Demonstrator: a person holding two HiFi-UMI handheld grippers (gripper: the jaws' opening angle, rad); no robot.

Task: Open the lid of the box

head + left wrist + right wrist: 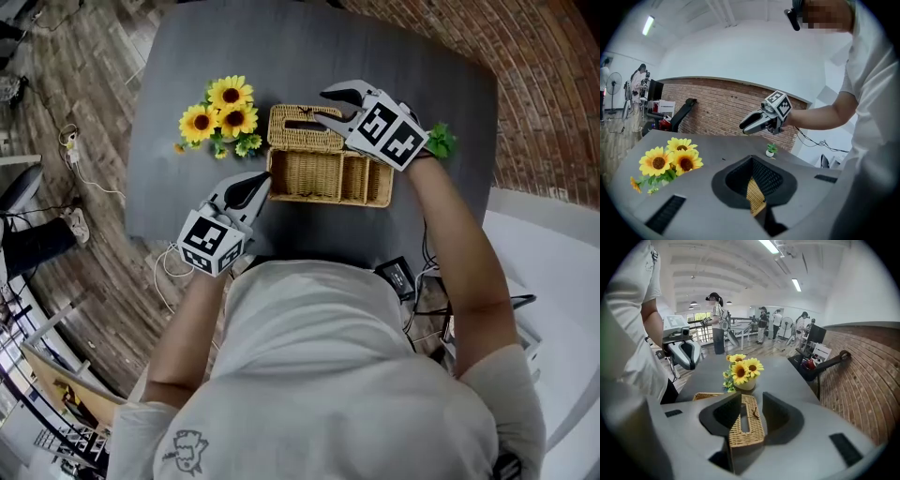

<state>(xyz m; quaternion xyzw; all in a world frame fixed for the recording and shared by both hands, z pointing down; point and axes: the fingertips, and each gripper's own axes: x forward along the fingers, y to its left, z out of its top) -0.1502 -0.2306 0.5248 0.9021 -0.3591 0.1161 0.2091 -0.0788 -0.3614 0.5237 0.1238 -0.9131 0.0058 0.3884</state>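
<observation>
Head view shows the wicker box near the middle of the grey worktop, directly in front of the person. Its interior is uncovered and divided into compartments. The wicker lid, with a long slot in its face, is swung up and back along the box's far edge, so the box stands open.

The right claw reaches over the box from the person's right and straddles the lid. In the right gripper view its jaws stand partly apart with the slotted lid running between them. The left jaw is against the lid's edge, while a thin gap shows beside the right jaw, so the claw is not squeezing the lid.

The left claw is at the box's near left corner. In the left gripper view its jaws are closed narrow on a strip of wicker, the box's wall, pinching it.

Just left of the box and lid is a bunch of sunflowers, close to the lid but apart from it. A small green plant sits on the worktop beyond the right claw's marker cube. Past the worktop are a brick wall on the right and a wood floor on the left.
</observation>
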